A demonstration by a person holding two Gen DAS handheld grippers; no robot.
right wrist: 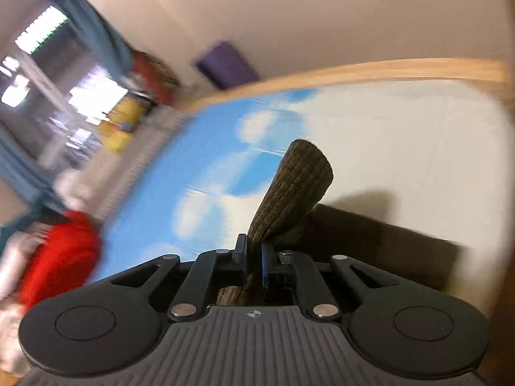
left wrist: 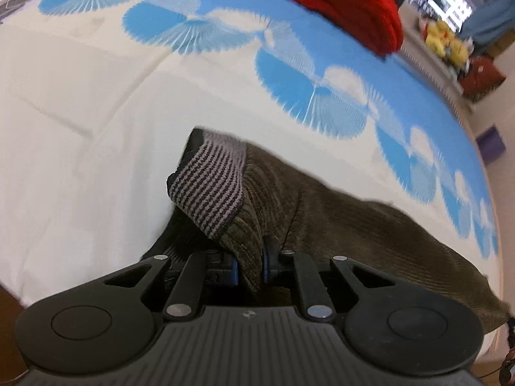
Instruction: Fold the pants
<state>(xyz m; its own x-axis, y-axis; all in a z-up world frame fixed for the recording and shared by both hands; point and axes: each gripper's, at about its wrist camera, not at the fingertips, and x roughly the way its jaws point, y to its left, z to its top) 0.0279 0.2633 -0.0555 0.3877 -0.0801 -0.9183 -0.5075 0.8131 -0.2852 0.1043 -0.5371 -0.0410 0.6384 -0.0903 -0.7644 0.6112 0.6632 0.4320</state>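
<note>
Garment: dark olive-brown ribbed corduroy pants [left wrist: 338, 225], lying partly on the bed, partly lifted at both grips; main body spreads flat to the right in the left wrist view.
Waistband: grey-and-black striped knit elastic band [left wrist: 209, 183], turned outward near the left grip, so this looks like the waist end.
Left gripper [left wrist: 249, 265]: jaws drawn close, blue pads pinching a thick fold of the corduroy just below the striped band.
Right gripper [right wrist: 254, 263]: jaws nearly together on a narrow bunched strip of the same pants; a rounded tongue of ribbed cloth sticks up past the fingers, some cloth tucked behind them.
Surface: white bedsheet printed with blue fan-shaped patches [left wrist: 96, 112], soft, lightly creased; pale wooden bed rail [right wrist: 386, 67] at the far edge.
Handling (judgement): cloth soft and limp, fairly heavy for fabric; ribbed pile should give the pads good friction, slip unlikely. It sags between the grips, so both must move together to keep an edge straight.
Where to hold (judgement): waistband corners or hem corners; the seam and elastic are thicker and hold shape better than mid-panel cloth.
Texture: fine lengthwise cords, matte; band finer and stretchier.
Nearby: bright red fuzzy knit garment [left wrist: 338, 3] at the far side of the bed, well apart from the pants.
View quality: right wrist view motion-blurred at left; room details unclear.
</note>
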